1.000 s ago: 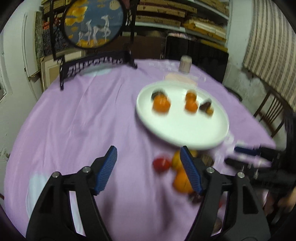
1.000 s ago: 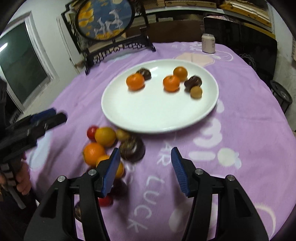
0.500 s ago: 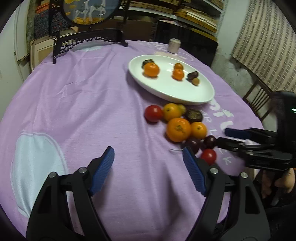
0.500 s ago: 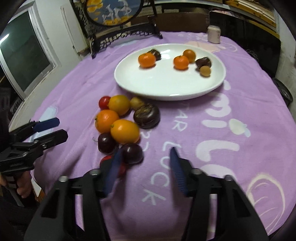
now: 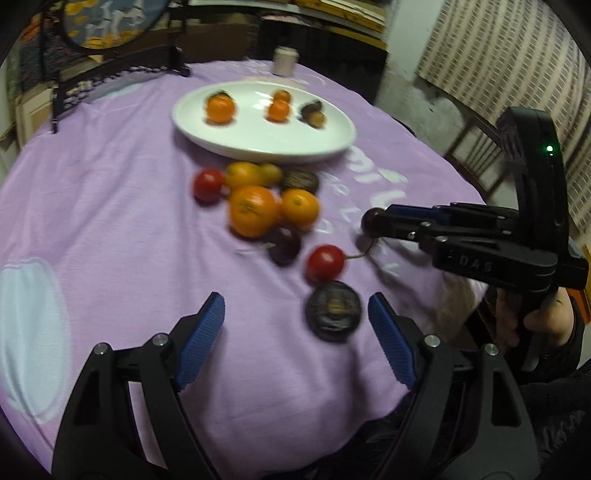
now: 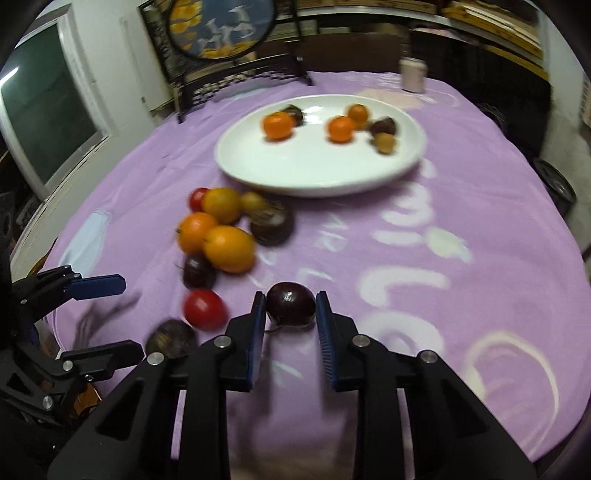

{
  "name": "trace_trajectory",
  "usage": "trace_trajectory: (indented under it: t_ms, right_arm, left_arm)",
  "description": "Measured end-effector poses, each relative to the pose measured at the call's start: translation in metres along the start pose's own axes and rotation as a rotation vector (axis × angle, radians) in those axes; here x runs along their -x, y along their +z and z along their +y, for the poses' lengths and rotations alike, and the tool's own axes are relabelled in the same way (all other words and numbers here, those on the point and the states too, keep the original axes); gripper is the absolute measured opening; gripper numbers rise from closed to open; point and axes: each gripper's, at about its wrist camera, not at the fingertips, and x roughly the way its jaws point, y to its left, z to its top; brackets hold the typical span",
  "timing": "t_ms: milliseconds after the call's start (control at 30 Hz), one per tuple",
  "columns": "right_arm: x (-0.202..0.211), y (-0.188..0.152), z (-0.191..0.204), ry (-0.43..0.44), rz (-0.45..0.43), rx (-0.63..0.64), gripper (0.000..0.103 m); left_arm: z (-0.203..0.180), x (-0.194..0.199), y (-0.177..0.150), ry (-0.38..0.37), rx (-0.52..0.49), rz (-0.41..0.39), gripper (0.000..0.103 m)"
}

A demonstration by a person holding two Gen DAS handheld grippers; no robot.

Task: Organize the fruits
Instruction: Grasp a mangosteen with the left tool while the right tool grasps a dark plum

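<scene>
Closest to the person, the right claw has just been closing and its blue pads now press on either side of a dark plum, which sits on the purple cloth of the round worktop. Seen from the left wrist, that same plum pokes out at the tip of the right claw, and the hand holding the tool shows at the right edge.

The left claw has just been opening; its pads stand wide apart over bare cloth with nothing between them. Just ahead of its right finger lies a flat, dark, wrinkled fruit, and touching that, slightly farther on, a red cherry tomato with a thin stem trailing towards the plum.

Beyond those is the loose cluster: another dark plum, a large orange and a smaller orange side by side, then a second red tomato, a yellow-orange fruit, a small yellowish one and a dark brown round fruit, all huddled close to the near rim of the white plate.

The plate holds three small oranges, one with a dark fruit behind it, plus a dark fruit and a small brown one together at its right side.

Farther back stand a pale jar and a round painted screen on a black stand.
</scene>
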Motion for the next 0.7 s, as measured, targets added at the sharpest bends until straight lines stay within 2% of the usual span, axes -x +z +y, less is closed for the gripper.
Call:
trace_trajectory:
  t_ms: [200,367,567,633,700]
  right_arm:
    - [0.000,-0.014,-0.018,0.025,0.007,-0.050,0.028]
    - [-0.014,-0.005,-0.015,0.030,0.012,-0.043,0.031]
    - [-0.021,-0.004,-0.011,0.000,0.021,-0.030,0.031]
    - [-0.018,-0.005,-0.012,0.002,0.012,-0.037,0.030]
    - [-0.011,-0.005,-0.011,0.006,0.000,-0.039,0.030]
  left_arm:
    - [-0.008,-0.030,0.001,-0.021,0.009,0.053,0.080]
    - [-0.011,-0.030,0.001,-0.025,-0.003,0.037,0.079]
    - [-0.016,-0.028,-0.003,-0.040,-0.028,0.035,0.063]
    - [-0.015,-0.028,-0.003,-0.040,-0.024,0.031,0.049]
    - [-0.014,-0.027,-0.003,-0.039,-0.022,0.031,0.043]
